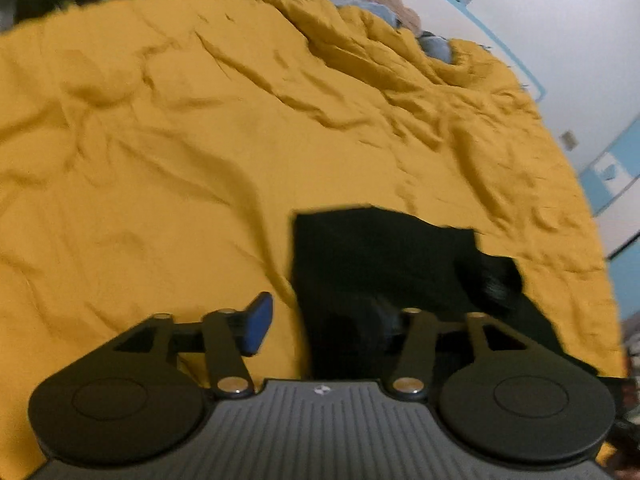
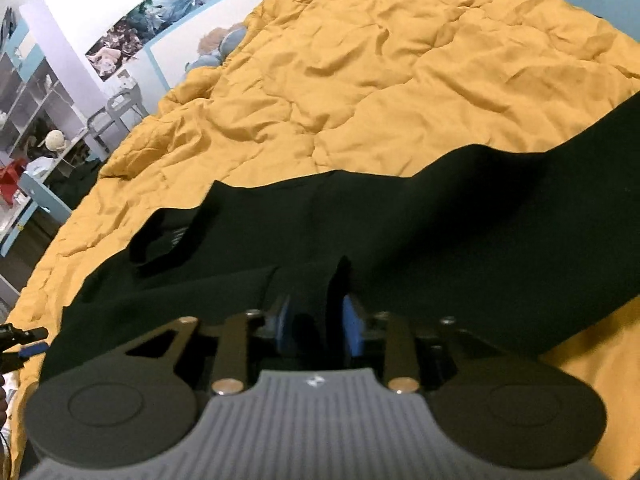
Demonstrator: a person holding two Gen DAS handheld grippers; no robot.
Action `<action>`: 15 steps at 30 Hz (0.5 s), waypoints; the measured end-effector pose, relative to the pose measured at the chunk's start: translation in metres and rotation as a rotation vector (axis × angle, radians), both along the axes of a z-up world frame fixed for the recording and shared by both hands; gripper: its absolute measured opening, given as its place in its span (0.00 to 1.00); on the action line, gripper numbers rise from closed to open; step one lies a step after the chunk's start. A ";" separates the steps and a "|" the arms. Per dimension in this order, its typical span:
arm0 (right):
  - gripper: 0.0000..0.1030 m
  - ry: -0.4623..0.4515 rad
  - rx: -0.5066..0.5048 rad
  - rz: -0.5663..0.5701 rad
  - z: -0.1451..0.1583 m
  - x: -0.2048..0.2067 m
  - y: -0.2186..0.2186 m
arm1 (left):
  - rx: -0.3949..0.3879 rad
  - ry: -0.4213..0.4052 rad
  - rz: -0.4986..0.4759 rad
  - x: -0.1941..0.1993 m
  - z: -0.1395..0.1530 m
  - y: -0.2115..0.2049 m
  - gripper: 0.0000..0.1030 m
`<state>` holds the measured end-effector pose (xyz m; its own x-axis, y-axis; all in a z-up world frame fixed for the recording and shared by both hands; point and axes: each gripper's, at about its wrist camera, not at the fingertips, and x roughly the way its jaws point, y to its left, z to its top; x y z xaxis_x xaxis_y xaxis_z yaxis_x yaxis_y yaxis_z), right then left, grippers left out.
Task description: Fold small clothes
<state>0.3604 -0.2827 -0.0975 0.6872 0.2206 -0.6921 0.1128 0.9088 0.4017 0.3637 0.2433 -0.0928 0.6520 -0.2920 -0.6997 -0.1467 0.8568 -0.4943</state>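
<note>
A black garment point(image 2: 400, 232) lies spread across a mustard-yellow quilt point(image 2: 380, 80); its neck opening with a label is at the left point(image 2: 168, 240). My right gripper point(image 2: 318, 320) is shut on a bunched fold of its near edge between the blue pads point(image 2: 354, 330). In the left wrist view the black garment point(image 1: 380, 264) lies just ahead and right of my left gripper point(image 1: 324, 326). That gripper is open: its left blue pad point(image 1: 258, 322) is over the quilt point(image 1: 200, 140), and its right finger is hidden against the black cloth.
Stuffed toys point(image 1: 392, 4) sit at the head of the bed by the white and blue wall. Shelving and a small cart point(image 2: 120, 108) stand beside the bed's left edge. My left gripper's tip shows at the far left of the right wrist view point(image 2: 24, 340).
</note>
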 end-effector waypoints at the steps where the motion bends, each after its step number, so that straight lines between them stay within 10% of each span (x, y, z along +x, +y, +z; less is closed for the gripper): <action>1: 0.26 0.004 0.006 -0.004 -0.002 -0.002 0.001 | -0.015 0.019 -0.014 0.000 -0.004 -0.003 0.61; 3: 0.23 0.015 0.012 -0.008 -0.007 -0.005 0.004 | -0.034 0.061 -0.036 -0.001 -0.013 -0.011 0.60; 6: 0.00 0.015 -0.019 -0.012 -0.008 -0.008 0.007 | -0.033 0.073 -0.023 -0.001 -0.023 -0.015 0.04; 10: 0.00 -0.036 -0.046 0.019 0.003 -0.015 0.010 | -0.019 0.011 -0.020 -0.013 -0.008 -0.012 0.04; 15: 0.00 0.050 -0.123 0.023 -0.017 -0.004 0.016 | 0.202 0.129 -0.063 -0.003 -0.030 -0.034 0.09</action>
<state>0.3559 -0.2667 -0.1141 0.6466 0.1472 -0.7485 0.1086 0.9535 0.2813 0.3603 0.2091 -0.1224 0.5384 -0.1747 -0.8244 -0.1412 0.9458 -0.2926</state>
